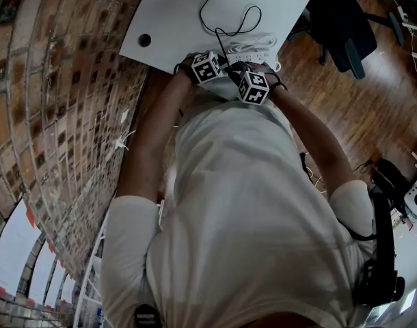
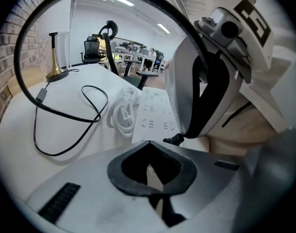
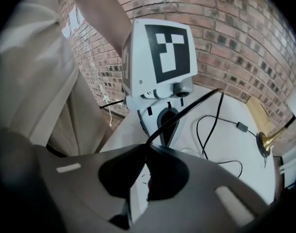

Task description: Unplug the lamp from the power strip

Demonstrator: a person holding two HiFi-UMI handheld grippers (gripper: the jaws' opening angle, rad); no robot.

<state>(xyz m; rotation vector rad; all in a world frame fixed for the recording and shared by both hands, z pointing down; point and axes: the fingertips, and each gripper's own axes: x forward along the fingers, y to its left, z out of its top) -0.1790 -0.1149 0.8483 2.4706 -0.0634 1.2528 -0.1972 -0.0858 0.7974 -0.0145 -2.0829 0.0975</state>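
Note:
The white power strip [image 2: 155, 111] lies on the white table [image 2: 22, 130] near its front edge. My right gripper [image 3: 144, 149] is shut on the lamp's black plug [image 2: 175, 140], right at the strip. The black lamp cable [image 3: 187, 111] rises out of its closed tips. In the left gripper view that cable [image 2: 65, 114] loops over the table to the brass lamp [image 2: 55, 71]. My left gripper [image 2: 148, 143] is shut with nothing seen between its pads. Its tips sit over the strip's near end, beside the right gripper [image 2: 183, 132]. In the head view both marker cubes hide the jaws above the strip [image 1: 244, 58].
The strip's own white cord [image 2: 121, 111] is coiled beside it. An in-line switch [image 3: 241, 126] sits on the lamp cable. A brick wall [image 3: 225, 38] runs along the table's left side. Office chairs [image 1: 342, 29] stand on the wooden floor to the right.

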